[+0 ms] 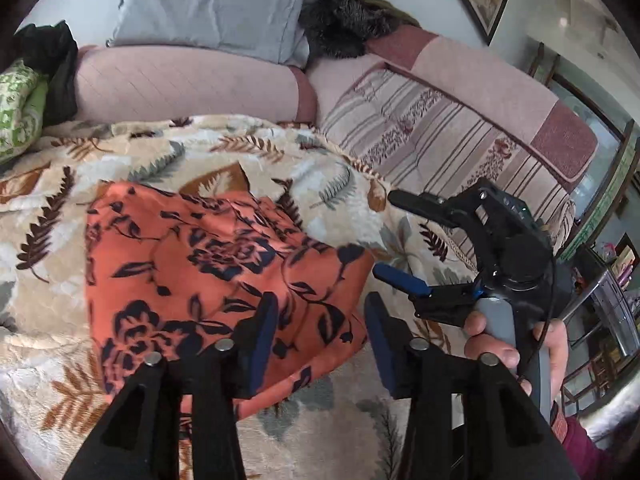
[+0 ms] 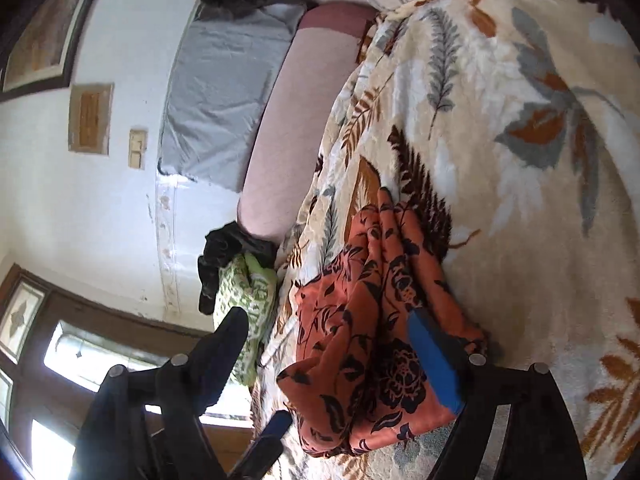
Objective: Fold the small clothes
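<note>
An orange garment with a dark floral print (image 1: 208, 264) lies folded on the leaf-patterned blanket (image 1: 280, 152). My left gripper (image 1: 320, 340) is open just above the garment's near right edge, holding nothing. My right gripper (image 1: 392, 236) shows in the left wrist view, open, to the right of the garment, held by a hand (image 1: 492, 344). In the right wrist view the garment (image 2: 376, 332) lies folded in layers on the blanket (image 2: 500, 120), and my right gripper (image 2: 332, 344) is open around its near end, with nothing clamped.
A pink sofa back (image 1: 180, 80) with a grey pillow (image 1: 208, 4) and a dark furry item (image 1: 344, 24) lies beyond the blanket. A green patterned cloth (image 1: 20, 108) and a black cloth (image 1: 56, 60) sit far left. A striped cover (image 1: 432, 140) is at the right.
</note>
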{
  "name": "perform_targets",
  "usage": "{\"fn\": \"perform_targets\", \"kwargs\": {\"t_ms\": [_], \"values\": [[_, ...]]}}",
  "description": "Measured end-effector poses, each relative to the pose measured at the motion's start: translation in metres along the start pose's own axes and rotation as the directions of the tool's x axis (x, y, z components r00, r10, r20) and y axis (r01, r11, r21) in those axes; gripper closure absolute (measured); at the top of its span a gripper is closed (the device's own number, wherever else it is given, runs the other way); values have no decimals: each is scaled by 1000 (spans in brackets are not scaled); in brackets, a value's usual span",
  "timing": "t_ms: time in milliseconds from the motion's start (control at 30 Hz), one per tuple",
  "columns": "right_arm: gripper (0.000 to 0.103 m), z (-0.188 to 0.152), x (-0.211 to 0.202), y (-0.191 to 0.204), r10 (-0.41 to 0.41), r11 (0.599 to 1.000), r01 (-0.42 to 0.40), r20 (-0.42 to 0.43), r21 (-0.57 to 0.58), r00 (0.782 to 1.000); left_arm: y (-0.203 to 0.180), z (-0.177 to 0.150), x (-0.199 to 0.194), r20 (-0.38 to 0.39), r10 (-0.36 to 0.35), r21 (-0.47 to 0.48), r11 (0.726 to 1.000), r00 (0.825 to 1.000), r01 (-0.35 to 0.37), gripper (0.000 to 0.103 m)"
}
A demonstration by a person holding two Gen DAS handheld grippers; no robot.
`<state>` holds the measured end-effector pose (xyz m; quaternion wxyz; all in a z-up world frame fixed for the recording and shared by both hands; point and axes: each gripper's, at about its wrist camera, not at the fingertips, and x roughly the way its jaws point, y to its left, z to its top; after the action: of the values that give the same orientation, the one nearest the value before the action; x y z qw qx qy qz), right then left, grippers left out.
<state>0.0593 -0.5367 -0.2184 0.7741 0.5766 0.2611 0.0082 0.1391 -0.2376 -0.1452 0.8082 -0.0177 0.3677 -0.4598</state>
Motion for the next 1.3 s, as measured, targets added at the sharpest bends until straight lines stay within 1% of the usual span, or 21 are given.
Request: {"fn": "perform_targets", "kwargs": {"t_ms": [67,100,167,200,267,333,367,433,467,567,633,700,767,833,867,900,967,1067,1167,1233,1300], "values": [[19,-9,18,7,-48,998,46,-46,-37,998,19,-1,-19,61,101,15,995,993,-102,40],[19,-13,27,9,-82,996,79,-63,-50,995,30,-2,-23,69,145,7,989,987,-145,40],[19,-20,38,8,-147,988,142,-64,-65,987,54,-5,-25,56,230,-29,973,972,-229,40],[19,-23,41,8,-152,987,147,-64,-68,986,63,-8,-22,45,264,-36,964,964,-262,40],[19,-26,47,7,-147,987,141,-70,-77,987,75,-17,-14,17,341,-18,940,940,-341,40],[19,-31,47,10,-140,985,135,-48,-104,989,81,-24,-5,-12,381,22,925,925,-380,40],[19,-32,48,13,-150,982,145,-33,-125,988,82,-26,-2,-27,391,35,920,920,-390,40],[19,-32,55,18,-177,973,172,-18,-152,984,83,-26,-2,-27,376,42,926,926,-375,40],[19,-31,61,18,-191,971,184,-30,-155,981,84,-26,-3,-26,375,40,927,927,-374,40],[19,-20,80,18,-186,971,171,-79,-168,979,87,-27,-1,-31,376,29,927,926,-375,40],[20,-11,99,22,-213,957,180,-130,-227,968,86,-27,-1,-26,388,41,921,921,-387,40],[24,-5,115,19,-225,952,176,-181,-249,957,84,-27,0,-19,397,57,917,917,-396,40],[34,-3,126,14,-244,949,184,-228,-255,943,81,-26,3,-19,409,74,910,912,-407,40],[39,-2,130,13,-246,946,180,-239,-269,939,81,-25,5,-17,415,79,908,910,-412,40],[47,-1,130,12,-251,943,182,-236,-278,939,80,-24,6,-16,418,80,906,909,-415,40],[58,-1,130,12,-261,939,191,-231,-285,937,80,-24,7,-15,423,82,904,906,-420,40],[71,0,127,10,-291,925,215,-218,-313,932,79,-23,9,-14,431,86,900,902,-428,40],[79,-4,121,21,-321,891,238,-164,-386,933,77,-23,11,-11,438,90,896,899,-436,40],[84,-7,110,40,-329,845,265,-61,-464,942,77,-24,12,-8,445,92,892,896,-442,40],[92,-8,99,53,-309,819,276,19,-504,951,77,-24,12,-6,446,86,892,895,-444,40],[96,-6,84,64,-272,798,285,105,-532,957,79,-23,12,-8,444,76,894,896,-442,40]]}}
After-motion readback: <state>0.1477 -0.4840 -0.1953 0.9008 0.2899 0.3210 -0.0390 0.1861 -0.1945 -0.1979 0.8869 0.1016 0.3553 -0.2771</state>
